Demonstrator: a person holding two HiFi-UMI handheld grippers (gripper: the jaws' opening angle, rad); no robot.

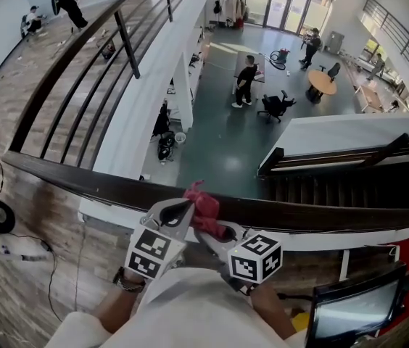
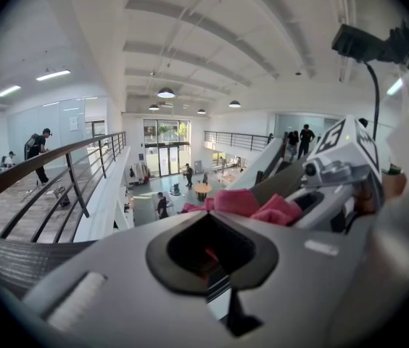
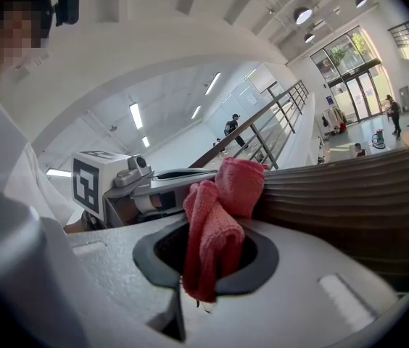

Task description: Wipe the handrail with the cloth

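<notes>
Handrail (image 1: 81, 183): dark wood, sweeping across, with the atrium floor (image 1: 219, 143) far below.
Left gripper (image 1: 181, 210): jaws closed together, its tip up at the rail, right beside the cloth.
Cloth (image 1: 203, 203): pink and bunched on top of the rail, between both tools.
Right gripper (image 1: 208, 232): clamped tight on the cloth, folds poking through its jaws.

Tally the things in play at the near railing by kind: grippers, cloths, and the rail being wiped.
Grippers: 2, the left gripper and the right gripper
Red cloth: 1
Dark handrail: 1
Total: 4
</notes>
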